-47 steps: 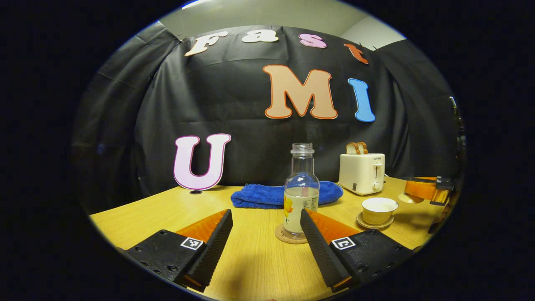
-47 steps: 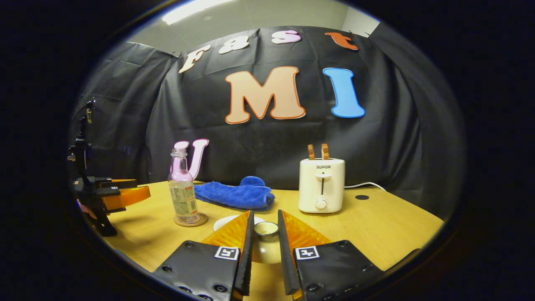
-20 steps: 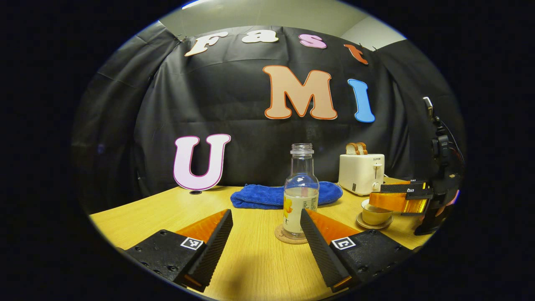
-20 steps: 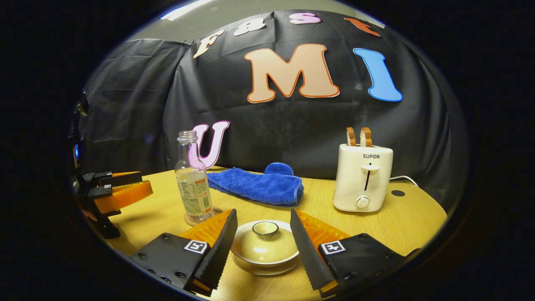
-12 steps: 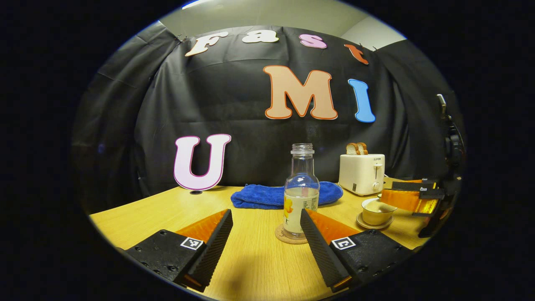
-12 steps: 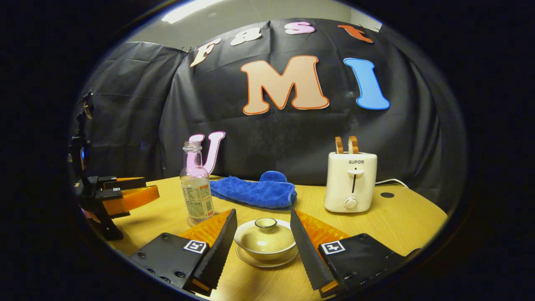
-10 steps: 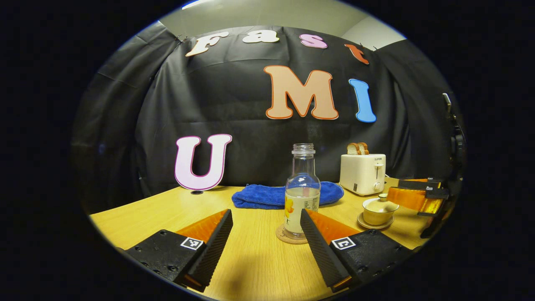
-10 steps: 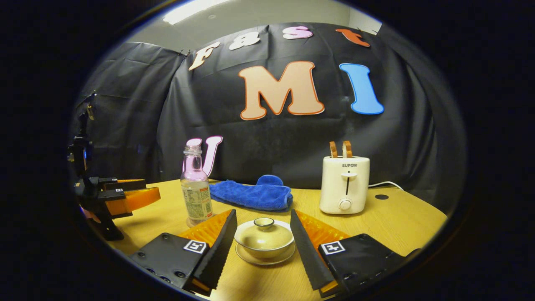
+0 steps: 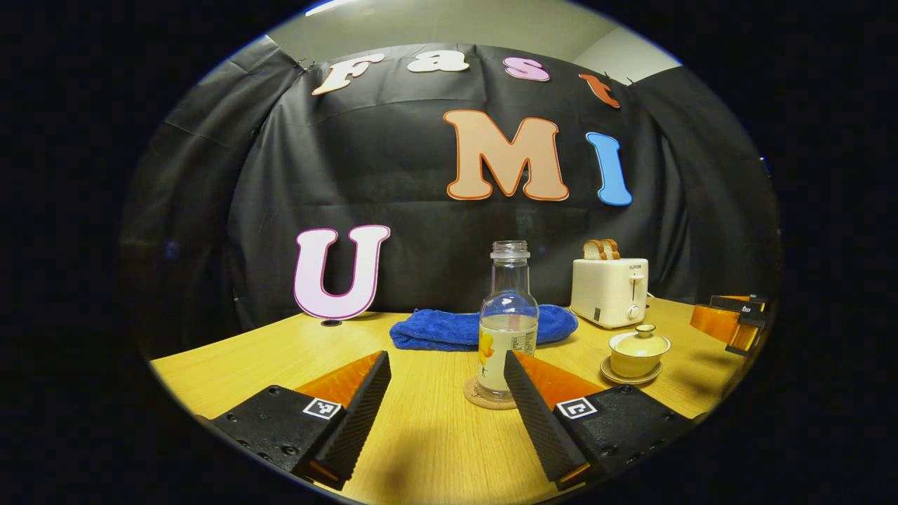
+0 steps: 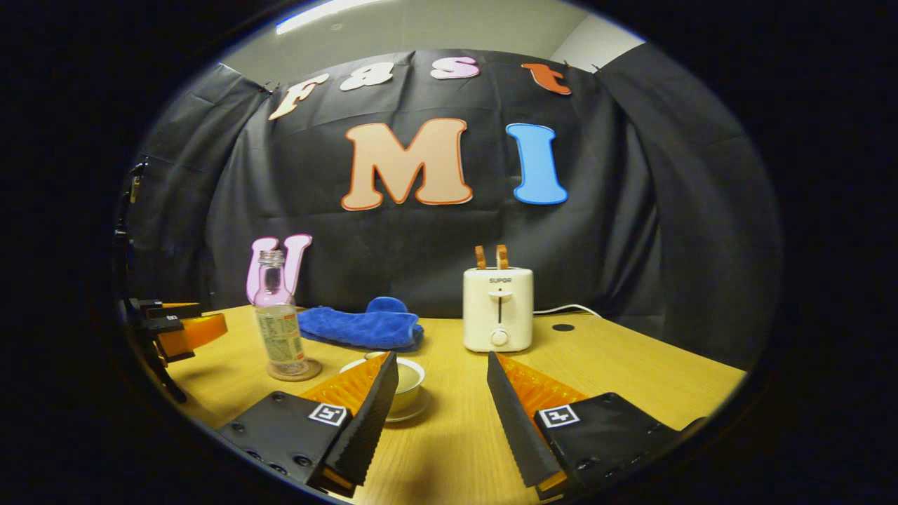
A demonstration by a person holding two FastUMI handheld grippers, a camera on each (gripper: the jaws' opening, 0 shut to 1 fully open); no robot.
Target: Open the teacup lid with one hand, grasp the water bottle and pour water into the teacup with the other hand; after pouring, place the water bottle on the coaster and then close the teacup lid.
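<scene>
The wooden table (image 9: 266, 358) spreads across both views, with a white toaster (image 9: 609, 291) holding two slices of bread (image 9: 600, 248) near its back edge and a blue towel (image 9: 449, 330) lying flat to the left of it. In the left gripper view, the left gripper (image 9: 445, 393) hangs wide open just above the tabletop, its fingers apart with nothing between them; the right gripper (image 10: 438, 400) in the right gripper view is likewise spread wide and holds nothing. The water bottle (image 9: 508, 319) stands upright and uncapped on the round coaster (image 9: 484, 398), partly filled, just beyond the tip of the left gripper's right finger. To its right sits the teacup (image 9: 637, 348) on its saucer (image 9: 610, 374), with the lid (image 9: 640, 341) resting on top; in the right gripper view the cup is partly hidden behind the right gripper's left finger
</scene>
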